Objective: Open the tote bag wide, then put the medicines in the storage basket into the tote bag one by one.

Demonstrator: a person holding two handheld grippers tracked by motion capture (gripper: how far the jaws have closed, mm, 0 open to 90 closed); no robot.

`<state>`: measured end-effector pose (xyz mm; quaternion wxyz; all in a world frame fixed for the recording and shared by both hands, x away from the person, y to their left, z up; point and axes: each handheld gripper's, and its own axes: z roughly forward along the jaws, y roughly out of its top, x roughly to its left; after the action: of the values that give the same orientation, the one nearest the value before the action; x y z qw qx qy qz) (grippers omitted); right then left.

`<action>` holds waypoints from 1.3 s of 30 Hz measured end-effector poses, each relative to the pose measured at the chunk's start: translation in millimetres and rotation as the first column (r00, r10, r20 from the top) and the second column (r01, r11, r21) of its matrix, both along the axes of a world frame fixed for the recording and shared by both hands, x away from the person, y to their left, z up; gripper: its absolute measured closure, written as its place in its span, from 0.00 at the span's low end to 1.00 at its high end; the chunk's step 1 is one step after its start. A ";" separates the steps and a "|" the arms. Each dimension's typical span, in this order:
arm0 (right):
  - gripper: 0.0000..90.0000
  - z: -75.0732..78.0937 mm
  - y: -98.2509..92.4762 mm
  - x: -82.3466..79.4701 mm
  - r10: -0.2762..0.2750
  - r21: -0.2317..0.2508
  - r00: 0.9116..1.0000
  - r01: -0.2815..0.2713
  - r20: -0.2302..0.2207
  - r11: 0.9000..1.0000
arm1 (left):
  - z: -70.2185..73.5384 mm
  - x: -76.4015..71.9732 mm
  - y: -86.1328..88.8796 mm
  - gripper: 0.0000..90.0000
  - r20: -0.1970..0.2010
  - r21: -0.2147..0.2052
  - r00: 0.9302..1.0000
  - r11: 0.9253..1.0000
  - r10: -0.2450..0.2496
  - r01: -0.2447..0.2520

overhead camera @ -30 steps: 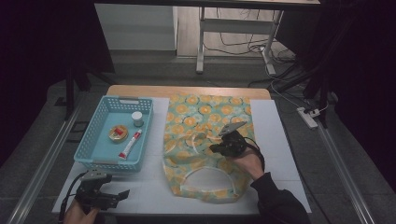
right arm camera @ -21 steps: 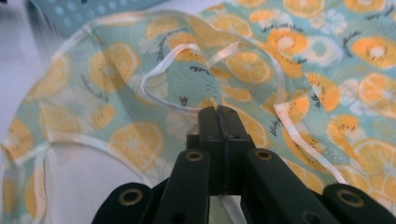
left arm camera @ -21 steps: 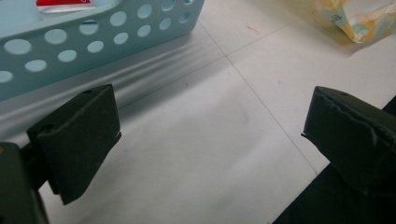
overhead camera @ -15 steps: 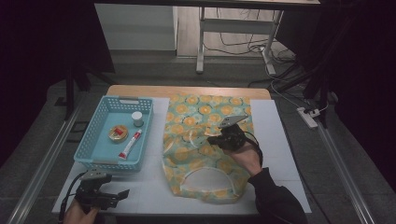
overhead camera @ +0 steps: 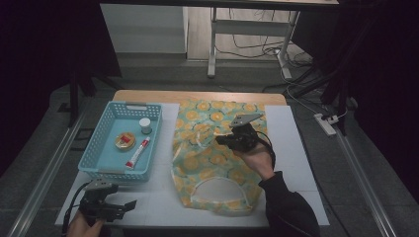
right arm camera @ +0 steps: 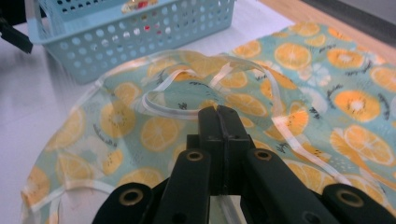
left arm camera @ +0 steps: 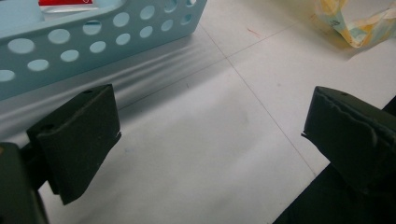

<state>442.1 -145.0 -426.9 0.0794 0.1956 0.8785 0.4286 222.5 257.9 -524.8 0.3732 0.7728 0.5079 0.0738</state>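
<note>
Careful: your right tongs [right arm camera: 219,112] pinch the apron's strap [right arm camera: 187,113]; a quick lift could slip it, left tongs [left arm camera: 210,140] idle agape.

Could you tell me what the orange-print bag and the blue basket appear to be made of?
The orange-print bag looks like thin, soft plastic film with a slight sheen: it creases and drapes, and its pale handle strips look translucent. It could be coated fabric. The blue basket looks like rigid moulded plastic, matte, with regular round holes through its walls.
</note>
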 end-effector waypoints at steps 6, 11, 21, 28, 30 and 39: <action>1.00 8.1 3.2 1.6 -0.007 0.018 1.000 0.007 0.011 1.000 | -0.1 -0.1 0.1 0.04 0.000 0.000 1.000 1.000 0.001 -0.001; 1.00 12.1 5.0 2.2 -0.008 0.029 1.000 0.007 0.009 1.000 | 0.0 -0.1 0.3 0.04 -0.002 -0.001 1.000 1.000 0.002 -0.002; 1.00 11.1 7.5 0.3 -0.014 0.011 1.000 0.014 0.000 1.000 | 0.7 -1.1 1.5 0.04 0.004 -0.006 1.000 1.000 0.010 -0.010; 1.00 10.8 6.0 2.1 -0.017 0.008 1.000 0.017 -0.008 1.000 | 0.9 -1.5 6.0 0.02 0.010 -0.046 1.000 0.999 0.024 -0.024; 1.00 10.6 5.2 2.8 -0.021 0.007 1.000 0.021 -0.013 1.000 | 1.2 -1.7 6.2 0.02 0.013 -0.048 1.000 0.999 0.024 -0.023; 1.00 12.9 2.8 3.9 -0.023 -0.001 0.999 0.023 -0.023 1.000 | 3.2 -1.8 8.3 0.01 0.009 -0.044 1.000 0.999 0.023 -0.023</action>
<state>446.0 -142.2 -414.0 0.0744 0.2105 0.8772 0.4250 220.7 266.2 -521.6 0.3916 0.7581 0.5167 0.0703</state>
